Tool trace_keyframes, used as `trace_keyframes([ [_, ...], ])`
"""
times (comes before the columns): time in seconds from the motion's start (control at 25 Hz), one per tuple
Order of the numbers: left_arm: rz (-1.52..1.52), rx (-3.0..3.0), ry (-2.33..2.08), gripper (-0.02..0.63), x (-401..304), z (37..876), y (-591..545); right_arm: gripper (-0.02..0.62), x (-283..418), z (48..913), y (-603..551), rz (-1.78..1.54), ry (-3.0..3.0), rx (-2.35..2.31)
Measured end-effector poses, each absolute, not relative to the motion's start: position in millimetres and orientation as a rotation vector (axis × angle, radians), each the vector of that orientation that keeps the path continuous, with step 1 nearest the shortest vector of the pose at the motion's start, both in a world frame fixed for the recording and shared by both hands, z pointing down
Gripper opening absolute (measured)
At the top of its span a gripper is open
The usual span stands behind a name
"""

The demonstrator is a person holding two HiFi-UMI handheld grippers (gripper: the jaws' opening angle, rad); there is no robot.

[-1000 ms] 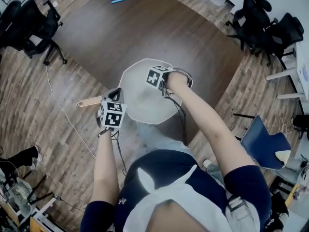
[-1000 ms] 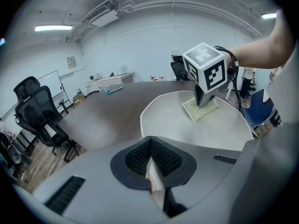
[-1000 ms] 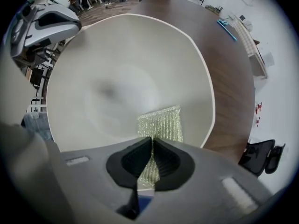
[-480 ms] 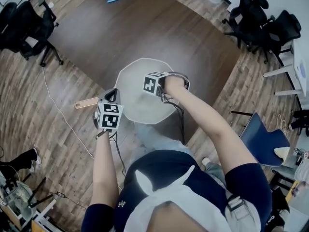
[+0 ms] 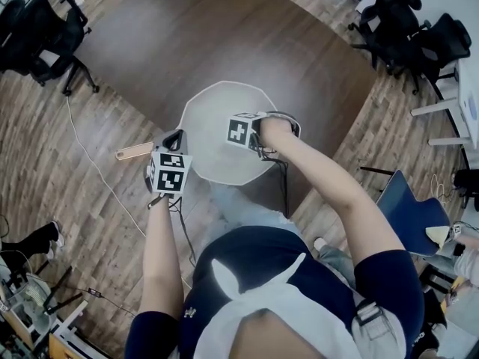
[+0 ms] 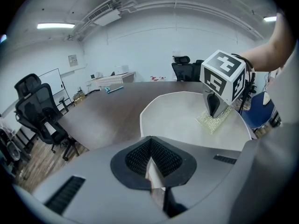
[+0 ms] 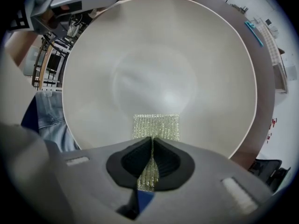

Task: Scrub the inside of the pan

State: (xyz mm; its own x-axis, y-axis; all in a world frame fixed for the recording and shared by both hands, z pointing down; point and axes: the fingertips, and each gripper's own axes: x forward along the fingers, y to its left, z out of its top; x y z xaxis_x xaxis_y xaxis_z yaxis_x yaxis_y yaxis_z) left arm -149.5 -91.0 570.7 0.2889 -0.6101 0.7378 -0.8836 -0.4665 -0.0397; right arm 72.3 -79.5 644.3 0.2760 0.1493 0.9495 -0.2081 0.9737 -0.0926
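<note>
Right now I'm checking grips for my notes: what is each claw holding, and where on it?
The left claw: pan handle, close to the pan. The right claw: scrub pad, pinched by one edge.

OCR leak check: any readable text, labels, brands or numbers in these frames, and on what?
No readable text.
Marker cubes: square patterns only, no letters.
Wall notice: too small to read.
Clothing logo: too small to read.
</note>
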Motion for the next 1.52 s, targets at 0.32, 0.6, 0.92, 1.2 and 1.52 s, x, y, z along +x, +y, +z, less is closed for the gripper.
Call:
trace_keyframes([
  [0.32,0.981,2.185,-1.354,0.005,-156,574,-92,0.014,56,649,-69,0.224,-1.310,0.000],
  [0.6,1.011,2.170,-1.344,0.005,-154,575,-90,0.014,56,638,-45,0.341,-1.318,-0.037],
  [0.92,1.015,2.174,-1.340,0.005,-147,573,-92,0.014,63,635,-41,0.369,-1.322,-0.044],
  [1.2,1.002,2.189,-1.331,0.005,-145,568,-91,0.014,49,632,-27,0.436,-1.383,-0.100],
  [1.52,1.007,2.192,-1.323,0.005,-146,572,-91,0.014,30,628,-5,0.602,-1.461,-0.190],
])
